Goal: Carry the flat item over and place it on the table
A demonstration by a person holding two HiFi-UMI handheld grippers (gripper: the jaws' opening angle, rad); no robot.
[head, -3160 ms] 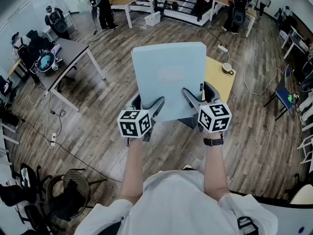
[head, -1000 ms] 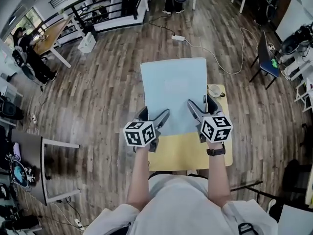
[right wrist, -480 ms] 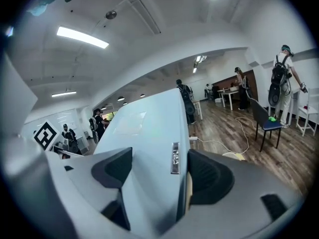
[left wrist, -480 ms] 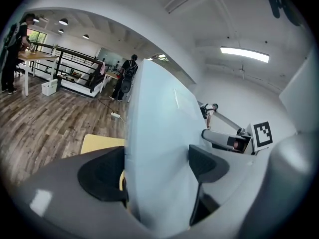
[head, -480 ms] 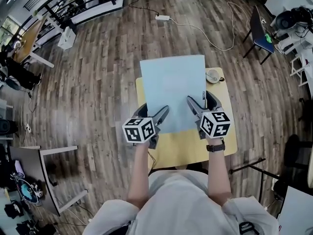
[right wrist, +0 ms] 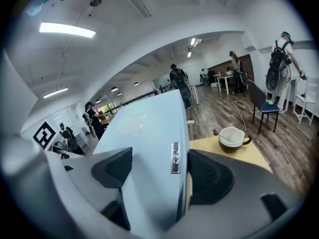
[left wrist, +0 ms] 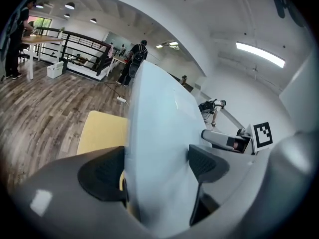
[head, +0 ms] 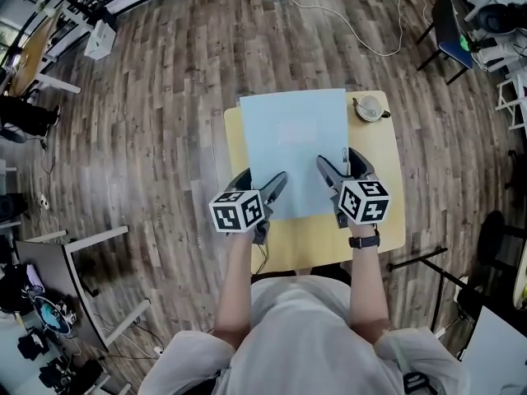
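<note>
A flat pale-blue box [head: 295,148] hangs level over a small yellow table [head: 383,196], covering most of its top. My left gripper [head: 270,196] is shut on the box's near left edge and my right gripper [head: 336,179] is shut on its near right edge. In the left gripper view the pale-blue box [left wrist: 162,148] fills the gap between both dark pads [left wrist: 102,176]. From the right gripper view the box [right wrist: 144,133] is clamped likewise, a small label on its side. I cannot tell whether the box touches the table.
A white cup with dark contents [head: 368,107] stands at the table's far right corner, close to the box; it shows as a cup [right wrist: 233,136] in the right gripper view. Wood floor surrounds the table. A blue chair [head: 449,23] and a floor cable [head: 346,19] lie beyond.
I have walked up to the yellow table with the box held in both grippers. The table has come nearly fully under the box. Both grips are unchanged.
</note>
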